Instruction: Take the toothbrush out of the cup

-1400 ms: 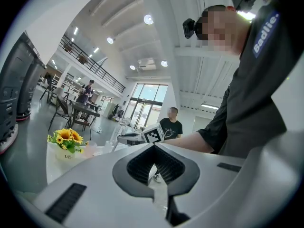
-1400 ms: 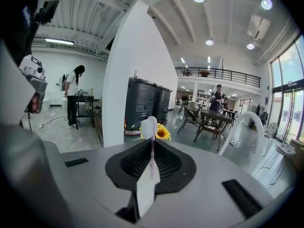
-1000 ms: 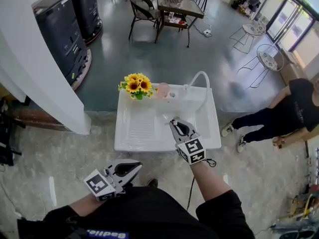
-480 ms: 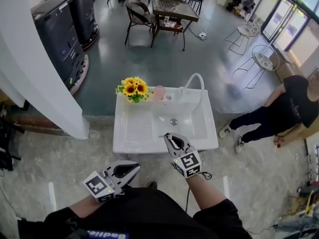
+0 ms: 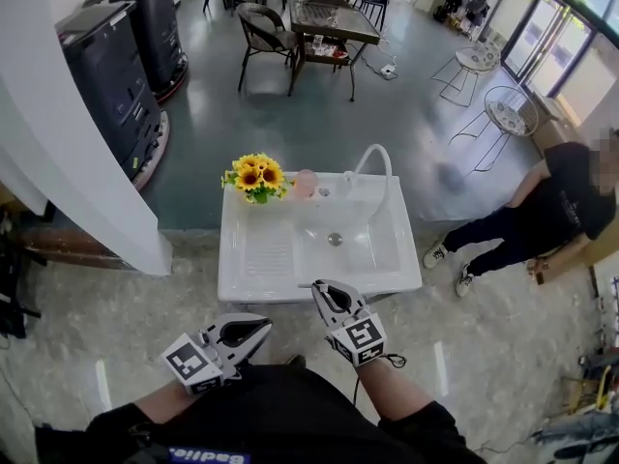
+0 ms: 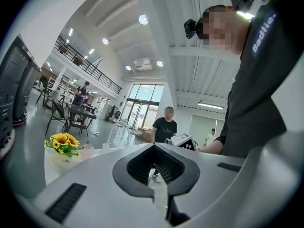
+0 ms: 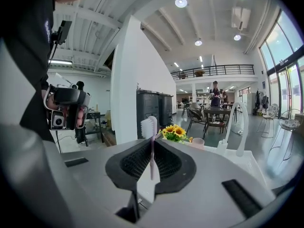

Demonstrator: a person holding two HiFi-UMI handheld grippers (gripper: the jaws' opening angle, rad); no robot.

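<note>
My right claw [image 7: 151,175] clamps the toothbrush [image 7: 151,146] on its thin handle, judged light, stiff, slippery; my left claw [image 6: 157,186] sits closed, empty.

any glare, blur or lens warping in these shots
Right gripper view: heavy fisheye with black corners, ceiling lights blown out, but the toothbrush in the right tongs is sharp. Left gripper view: same warping, sunflowers small but clear. Head view: soft even daylight, sink crisp, windows bright top right.
</note>
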